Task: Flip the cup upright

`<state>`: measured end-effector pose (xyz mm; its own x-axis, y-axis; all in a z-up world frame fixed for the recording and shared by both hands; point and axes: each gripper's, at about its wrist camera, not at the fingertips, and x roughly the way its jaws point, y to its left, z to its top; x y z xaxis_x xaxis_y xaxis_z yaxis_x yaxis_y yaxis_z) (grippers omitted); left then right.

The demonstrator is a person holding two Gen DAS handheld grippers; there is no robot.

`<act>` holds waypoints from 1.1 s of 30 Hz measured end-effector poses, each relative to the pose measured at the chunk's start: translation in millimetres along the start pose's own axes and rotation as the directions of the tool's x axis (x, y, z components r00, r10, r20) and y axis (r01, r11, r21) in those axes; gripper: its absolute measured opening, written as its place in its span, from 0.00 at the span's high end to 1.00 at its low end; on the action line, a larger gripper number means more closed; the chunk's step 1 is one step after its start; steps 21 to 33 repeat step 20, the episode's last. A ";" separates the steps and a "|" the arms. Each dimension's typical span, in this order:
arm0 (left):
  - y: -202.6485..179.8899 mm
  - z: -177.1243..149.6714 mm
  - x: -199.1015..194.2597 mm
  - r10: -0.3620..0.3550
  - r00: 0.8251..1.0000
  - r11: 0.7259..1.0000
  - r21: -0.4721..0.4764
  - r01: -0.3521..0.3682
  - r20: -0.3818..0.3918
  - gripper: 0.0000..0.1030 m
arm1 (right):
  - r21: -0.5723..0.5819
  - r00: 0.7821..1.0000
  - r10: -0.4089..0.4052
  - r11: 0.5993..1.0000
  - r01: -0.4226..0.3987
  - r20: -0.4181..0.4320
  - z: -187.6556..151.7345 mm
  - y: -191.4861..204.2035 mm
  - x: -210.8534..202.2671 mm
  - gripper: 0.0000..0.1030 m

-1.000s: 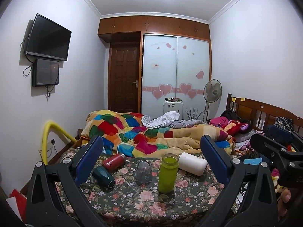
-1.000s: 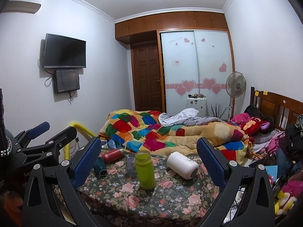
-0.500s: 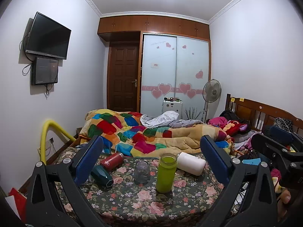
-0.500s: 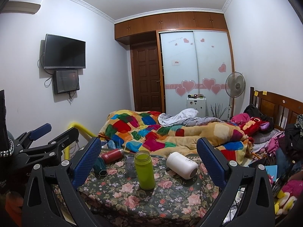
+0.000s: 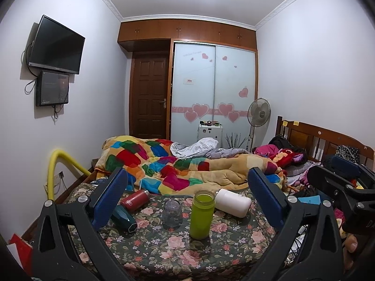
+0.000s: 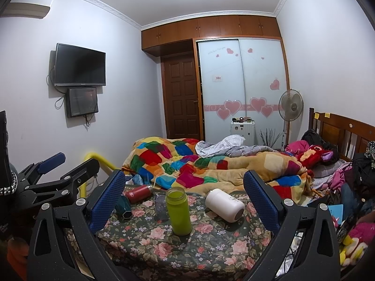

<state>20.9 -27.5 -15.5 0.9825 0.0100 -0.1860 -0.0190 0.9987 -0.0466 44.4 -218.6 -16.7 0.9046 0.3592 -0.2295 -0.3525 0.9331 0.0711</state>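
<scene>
On a table with a floral cloth (image 5: 164, 245) (image 6: 199, 245) a green cup (image 5: 201, 214) (image 6: 178, 210) stands upright with its mouth up. A white cup (image 5: 232, 202) (image 6: 224, 205), a red cup (image 5: 134, 200) (image 6: 138, 193) and a dark teal cup (image 5: 123, 218) (image 6: 123, 207) lie on their sides. A clear glass (image 5: 172, 213) (image 6: 160, 205) stands mouth down. My left gripper (image 5: 187, 199) and right gripper (image 6: 184, 199) are both open and empty, held back from the table's near edge.
A bed with a patchwork quilt (image 5: 175, 166) lies right behind the table. A yellow pipe (image 5: 58, 166) stands at the left, a cluttered pile (image 6: 339, 187) at the right. The other gripper shows at each view's edge.
Both grippers have drifted slightly; the table objects sit a little lower and closer in the left view. Nothing on the table has moved.
</scene>
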 end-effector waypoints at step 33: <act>6.5 -3.8 10.2 -0.006 1.000 1.000 -0.011 0.005 -0.027 0.00 | -0.004 1.000 -0.006 1.000 0.006 -0.023 -3.3 0.9 4.7 0.03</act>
